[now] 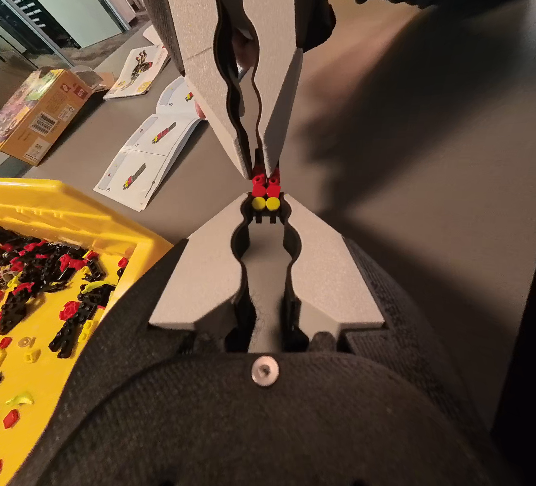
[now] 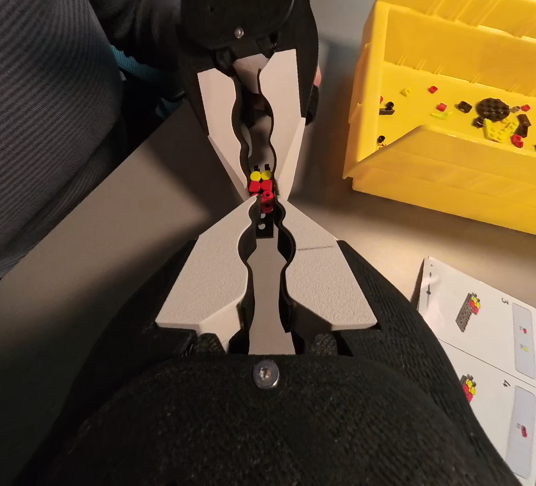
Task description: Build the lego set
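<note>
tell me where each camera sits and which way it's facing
Left wrist view: on the left gripper, looking along its fingers at the lego assembly, with the yellow bin and instruction booklet to its left.
Right wrist view: on the right gripper, facing the opposite way; a person's sleeve shows.
Shared: the two grippers meet tip to tip on the same assembly; each view shows the other gripper.

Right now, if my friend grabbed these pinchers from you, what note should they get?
Left gripper: shut on the small lego build, at its yellow-stud end.
Right gripper: shut on the same build's other end, at the red round piece.
Both meet tip to tip above the table.
Done: yellow and red pieces on the black plate.
Left: most parts wait in the yellow bin; the booklet lies open beside it.
</note>
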Motion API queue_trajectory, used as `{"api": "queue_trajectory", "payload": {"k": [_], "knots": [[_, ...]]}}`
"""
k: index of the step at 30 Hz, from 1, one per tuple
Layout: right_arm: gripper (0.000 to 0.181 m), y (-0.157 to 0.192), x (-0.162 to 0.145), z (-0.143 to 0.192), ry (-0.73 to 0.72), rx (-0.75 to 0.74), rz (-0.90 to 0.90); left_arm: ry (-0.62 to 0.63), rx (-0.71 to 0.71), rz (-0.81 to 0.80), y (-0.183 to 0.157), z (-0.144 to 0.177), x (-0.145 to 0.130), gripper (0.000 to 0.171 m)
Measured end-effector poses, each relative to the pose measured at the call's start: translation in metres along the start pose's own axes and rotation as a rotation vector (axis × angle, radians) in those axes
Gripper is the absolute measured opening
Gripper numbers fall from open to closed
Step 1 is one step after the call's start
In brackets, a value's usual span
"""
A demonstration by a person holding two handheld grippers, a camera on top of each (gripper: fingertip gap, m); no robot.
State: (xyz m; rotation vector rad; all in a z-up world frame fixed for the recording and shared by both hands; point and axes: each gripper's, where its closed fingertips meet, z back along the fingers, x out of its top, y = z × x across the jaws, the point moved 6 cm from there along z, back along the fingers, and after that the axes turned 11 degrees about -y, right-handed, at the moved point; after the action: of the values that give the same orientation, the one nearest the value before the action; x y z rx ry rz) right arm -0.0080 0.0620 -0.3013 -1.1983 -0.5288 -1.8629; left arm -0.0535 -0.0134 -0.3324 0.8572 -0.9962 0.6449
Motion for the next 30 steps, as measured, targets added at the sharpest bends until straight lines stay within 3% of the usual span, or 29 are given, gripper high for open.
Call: {"api": "queue_trajectory", "payload": {"k": [4,7,9,11,14,18,30], "knots": [[0.011,-0.001,0.001,0.002,-0.01,-0.007,-0.002,-0.008,0.001,-0.006,0.0,0.0,0.001,0.017],[0.029,0.003,0.004,0.004,-0.032,-0.012,0.033,-0.016,0.018,0.012,0.003,0.0,0.001,0.017],[0.04,0.007,0.007,0.004,-0.053,-0.068,0.133,-0.018,0.036,0.033,0.006,0.001,0.001,0.017],[0.045,0.009,0.006,0.002,-0.039,-0.222,0.358,-0.02,0.057,0.055,0.009,0.001,0.001,0.016],[0.04,0.019,-0.003,-0.006,0.064,-0.429,0.735,-0.02,0.072,0.083,0.012,0.001,0.001,0.016],[0.036,0.022,-0.013,-0.016,0.2,-0.536,0.97,-0.023,0.065,0.099,0.013,0.001,0.001,0.016],[0.015,0.02,-0.019,-0.021,0.235,-0.585,1.065,-0.038,0.024,0.167,0.014,0.002,0.002,0.016]]}}
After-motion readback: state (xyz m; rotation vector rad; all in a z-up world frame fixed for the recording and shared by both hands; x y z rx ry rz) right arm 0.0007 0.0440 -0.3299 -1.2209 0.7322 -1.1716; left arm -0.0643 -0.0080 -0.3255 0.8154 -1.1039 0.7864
